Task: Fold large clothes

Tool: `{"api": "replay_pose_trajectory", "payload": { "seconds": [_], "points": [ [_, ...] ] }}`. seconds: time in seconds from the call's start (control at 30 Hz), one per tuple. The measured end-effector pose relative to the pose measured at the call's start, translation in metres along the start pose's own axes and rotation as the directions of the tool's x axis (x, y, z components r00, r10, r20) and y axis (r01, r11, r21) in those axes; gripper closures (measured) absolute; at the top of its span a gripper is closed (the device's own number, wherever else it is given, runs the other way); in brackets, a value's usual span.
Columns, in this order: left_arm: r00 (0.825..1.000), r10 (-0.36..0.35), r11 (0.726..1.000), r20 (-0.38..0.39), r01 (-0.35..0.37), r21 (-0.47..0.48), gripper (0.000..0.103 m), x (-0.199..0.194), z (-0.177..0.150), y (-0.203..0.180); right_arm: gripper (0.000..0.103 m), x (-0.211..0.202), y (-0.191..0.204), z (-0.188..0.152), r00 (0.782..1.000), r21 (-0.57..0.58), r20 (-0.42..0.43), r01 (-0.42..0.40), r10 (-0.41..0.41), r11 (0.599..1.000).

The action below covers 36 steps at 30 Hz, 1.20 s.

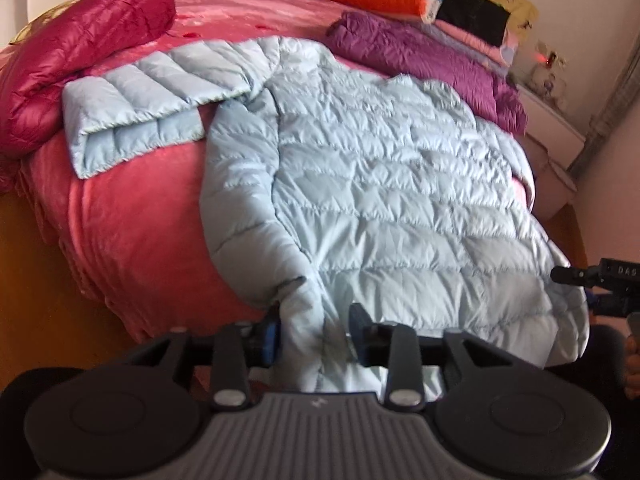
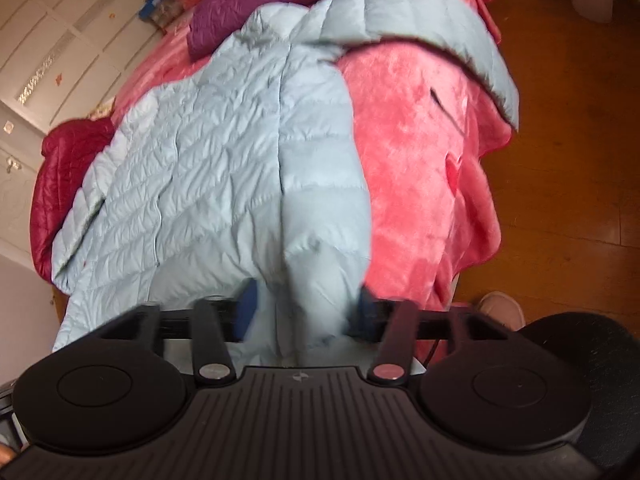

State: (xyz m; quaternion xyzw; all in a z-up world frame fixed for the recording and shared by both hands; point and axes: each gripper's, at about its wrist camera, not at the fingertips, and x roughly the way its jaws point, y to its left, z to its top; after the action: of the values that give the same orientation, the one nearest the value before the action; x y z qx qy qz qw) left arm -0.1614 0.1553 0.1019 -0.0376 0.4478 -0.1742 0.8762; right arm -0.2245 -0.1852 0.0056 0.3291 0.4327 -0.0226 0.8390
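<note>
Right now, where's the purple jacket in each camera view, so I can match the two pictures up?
Left wrist view: the purple jacket lies upper right, beyond the light blue jacket.
Right wrist view: the purple jacket is at the top, left of centre, again beyond the light blue jacket.
Shared landmark: the pink bedspread.

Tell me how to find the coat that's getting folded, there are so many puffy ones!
Look at the big bed with the fuzzy pink blanket. Spread flat across its middle lies the pale blue quilted puffer jacket, one sleeve stretched out sideways. The dark red puffer jacket and the purple puffer jacket beside it are bunched up, so the pale blue one is the only light-coloured coat lying flat.
</note>
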Motion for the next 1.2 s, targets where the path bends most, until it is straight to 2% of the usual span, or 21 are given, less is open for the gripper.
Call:
{"api": "replay_pose_trajectory", "payload": {
  "seconds": [0.07, 0.17, 0.37, 0.53, 0.67, 0.77, 0.87, 1.07, 1.13, 1.2],
  "points": [
    [1.0, 0.004, 1.0, 0.023, -0.004, -0.006, 0.047, -0.008, 0.002, 0.001, 0.025, -0.006, -0.004, 0.001, 1.0, 0.006, 0.022, -0.006, 0.006, 1.0],
    [0.998, 0.012, 1.0, 0.068, -0.012, -0.011, 0.034, -0.02, 0.006, 0.002, 0.017, -0.011, -0.008, 0.002, 0.998, 0.022, 0.055, -0.008, 0.007, 1.0],
    [0.984, 0.04, 0.998, 0.172, -0.03, -0.061, 0.026, -0.033, 0.023, 0.012, 0.002, -0.021, 0.009, 0.003, 0.984, -0.097, 0.171, -0.022, 0.039, 0.995],
    [0.971, 0.114, 0.971, 0.209, -0.065, -0.229, 0.027, -0.011, 0.05, 0.043, 0.001, -0.004, 0.042, 0.004, 0.977, -0.277, 0.195, -0.031, 0.087, 0.961],
    [0.951, 0.171, 0.921, 0.256, -0.062, -0.385, 0.031, 0.008, 0.071, 0.07, 0.0, 0.023, 0.071, 0.005, 0.975, -0.403, 0.202, 0.001, 0.088, 0.915],
    [0.937, 0.177, 0.864, 0.3, -0.002, -0.504, 0.031, 0.018, 0.08, 0.092, 0.0, 0.043, 0.088, 0.008, 0.974, -0.457, 0.2, 0.001, 0.102, 0.89],
    [0.924, 0.197, 0.794, 0.327, 0.045, -0.607, 0.031, 0.029, 0.085, 0.113, 0.0, 0.063, 0.099, 0.014, 0.975, -0.496, 0.192, -0.001, 0.111, 0.868],
    [0.896, 0.219, 0.67, 0.387, 0.15, -0.727, 0.031, 0.049, 0.084, 0.145, 0.0, 0.092, 0.112, 0.023, 0.977, -0.562, 0.159, -0.027, 0.139, 0.827],
    [0.892, 0.223, 0.641, 0.392, 0.169, -0.749, 0.031, 0.056, 0.084, 0.151, 0.0, 0.102, 0.118, 0.026, 0.979, -0.579, 0.144, -0.036, 0.146, 0.815],
    [0.89, 0.233, 0.628, 0.391, 0.17, -0.759, 0.031, 0.061, 0.085, 0.155, 0.0, 0.11, 0.12, 0.03, 0.979, -0.578, 0.13, -0.052, 0.155, 0.814]
  ]
}}
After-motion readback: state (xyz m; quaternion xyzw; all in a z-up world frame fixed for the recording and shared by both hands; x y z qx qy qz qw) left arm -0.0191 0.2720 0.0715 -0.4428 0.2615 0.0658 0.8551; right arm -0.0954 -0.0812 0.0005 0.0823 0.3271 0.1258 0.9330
